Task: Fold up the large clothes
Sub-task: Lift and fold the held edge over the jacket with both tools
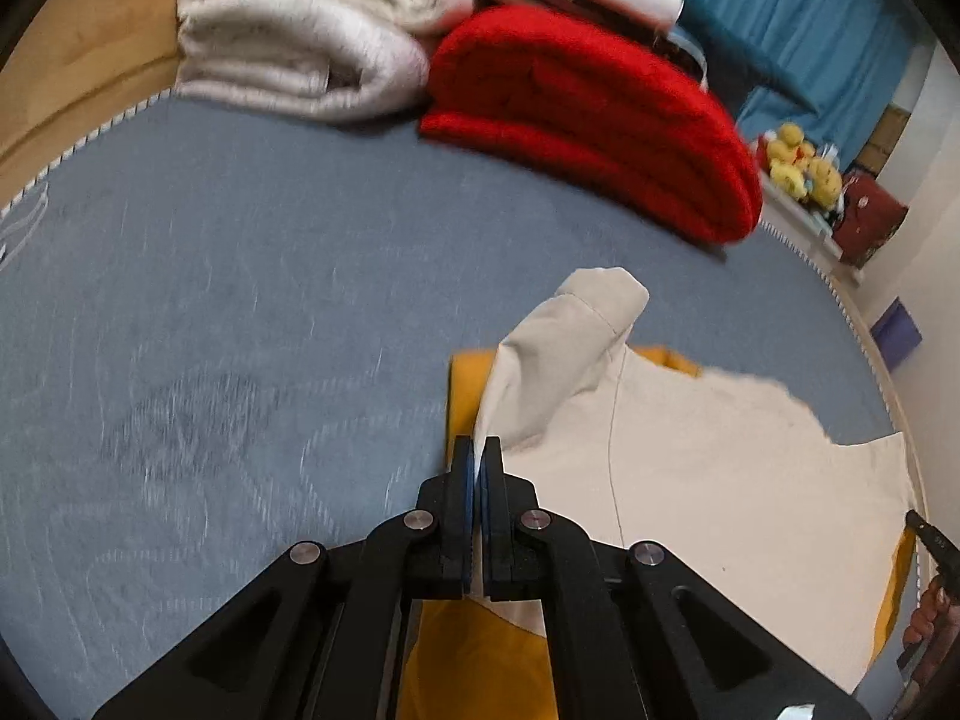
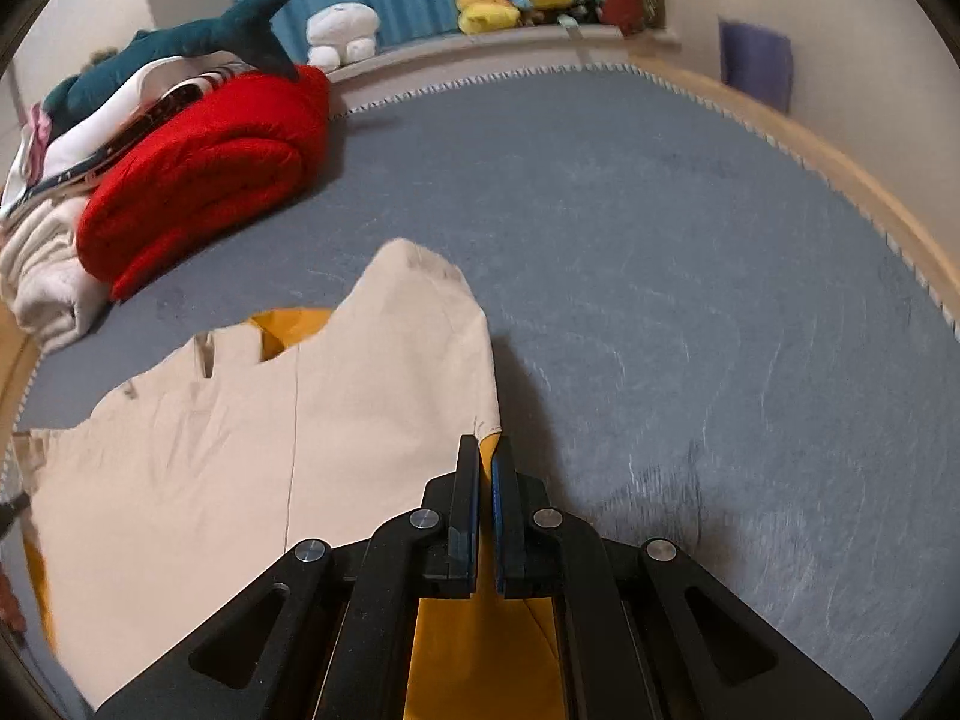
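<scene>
Bed (image 1: 240, 300), grey-blue cover: carries folded red blanket (image 1: 588, 120) and white blanket (image 1: 300, 42) stacked at far edge, apparently to leave the middle free for folding. Garment (image 1: 720, 480), cream with yellow lining, spread near the front, one edge raised at both ends, likely for folding over. Left claw (image 1: 478, 462) and right claw (image 2: 486, 462): each closed, pinching a garment corner.

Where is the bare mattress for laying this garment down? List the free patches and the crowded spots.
Free: the wide grey mattress between the cream-and-yellow garment and the wooden bed edge; also the stretch before the red blanket and white blanket. Crowded: that corner, with the stuffed shark piled on top. Both the left gripper and the right gripper pinch the garment.
</scene>
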The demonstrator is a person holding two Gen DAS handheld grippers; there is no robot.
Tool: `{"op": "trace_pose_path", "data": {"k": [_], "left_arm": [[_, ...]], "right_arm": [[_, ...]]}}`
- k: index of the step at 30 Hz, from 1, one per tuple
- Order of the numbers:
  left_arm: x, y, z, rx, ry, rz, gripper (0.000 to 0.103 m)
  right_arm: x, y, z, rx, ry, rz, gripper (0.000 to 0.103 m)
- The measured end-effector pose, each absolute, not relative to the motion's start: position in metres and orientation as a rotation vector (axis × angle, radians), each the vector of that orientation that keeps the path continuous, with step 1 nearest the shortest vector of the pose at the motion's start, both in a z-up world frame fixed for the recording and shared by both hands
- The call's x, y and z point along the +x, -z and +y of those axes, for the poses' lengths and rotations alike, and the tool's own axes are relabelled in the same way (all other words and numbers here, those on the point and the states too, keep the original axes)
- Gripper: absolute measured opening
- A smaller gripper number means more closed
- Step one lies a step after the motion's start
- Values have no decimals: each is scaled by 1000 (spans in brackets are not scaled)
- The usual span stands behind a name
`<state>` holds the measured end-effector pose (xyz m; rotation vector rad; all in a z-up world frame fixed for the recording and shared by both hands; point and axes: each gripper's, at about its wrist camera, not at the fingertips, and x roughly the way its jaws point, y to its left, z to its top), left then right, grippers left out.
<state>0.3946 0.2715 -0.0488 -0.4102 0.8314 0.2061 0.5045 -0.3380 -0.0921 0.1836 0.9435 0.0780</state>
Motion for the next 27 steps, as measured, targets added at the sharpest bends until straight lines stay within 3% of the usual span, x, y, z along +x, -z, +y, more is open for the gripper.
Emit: {"op": "trace_pose_path", "data": {"k": [4, 7, 11, 17, 22, 23, 25, 27], "left_arm": [[413, 43, 273, -397, -223, 743, 0], [431, 64, 272, -376, -250, 781, 0], [442, 104, 269, -335, -263, 887, 1], [447, 125, 265, -277, -268, 940, 2], [451, 119, 265, -298, -294, 1004, 12], [447, 109, 265, -297, -306, 994, 14], [436, 80, 266, -303, -317, 923, 28], [420, 51, 263, -311, -306, 843, 38]], "right_arm": [[515, 69, -328, 145, -61, 822, 3], [523, 68, -323, 126, -18, 781, 3], [542, 103, -319, 89, 5, 885, 3], [560, 152, -301, -7, 9, 1011, 3], [565, 162, -300, -21, 66, 1056, 5], [564, 161, -303, -9, 76, 1065, 8], [560, 152, -311, 18, 102, 1061, 17], [552, 136, -323, 47, 135, 1040, 39]]}}
